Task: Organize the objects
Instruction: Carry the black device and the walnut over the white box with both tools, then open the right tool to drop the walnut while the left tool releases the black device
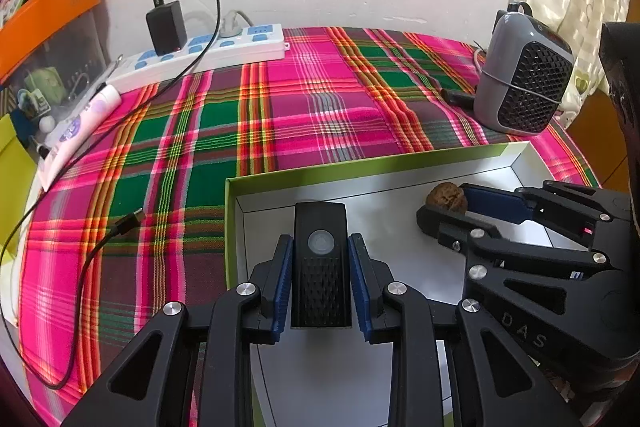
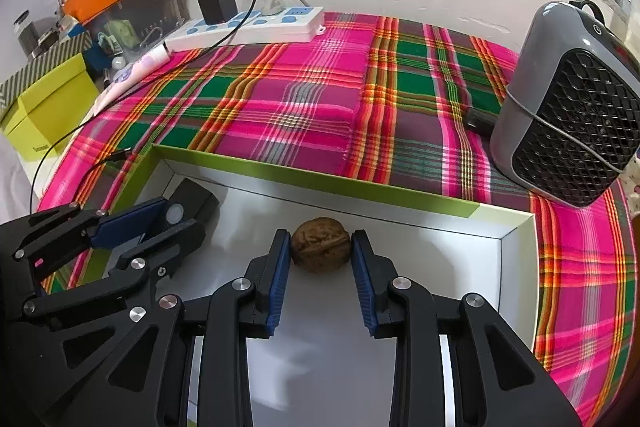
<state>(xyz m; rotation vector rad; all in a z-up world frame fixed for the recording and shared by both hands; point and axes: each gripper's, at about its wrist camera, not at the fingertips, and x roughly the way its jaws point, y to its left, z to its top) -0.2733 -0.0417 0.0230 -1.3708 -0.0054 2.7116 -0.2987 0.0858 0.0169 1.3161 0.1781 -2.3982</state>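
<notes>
A plaid cloth (image 1: pixel 320 115) covers the table below a window. The left gripper (image 1: pixel 320 267) clamps a black device (image 1: pixel 320 267) over the box (image 2: pixel 280 167). The right gripper (image 2: pixel 321 251) stands parted around the walnut (image 2: pixel 321 245) mid-frame, contact unclear.

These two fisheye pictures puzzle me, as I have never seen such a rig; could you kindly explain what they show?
No robot arm is involved: a person holds a two-finger gripper in each hand, and a camera on each one looks forward along its fingers. One picture comes from the left gripper, the other from the right gripper, so each also shows the other from the side. Both reach into a shallow white box with green walls on a plaid cloth. The left gripper has a small black device between its blue pads. The right gripper frames a walnut that rests on the box floor; its pads look barely clear of it. Further back are a white power strip and a grey heater.
</notes>
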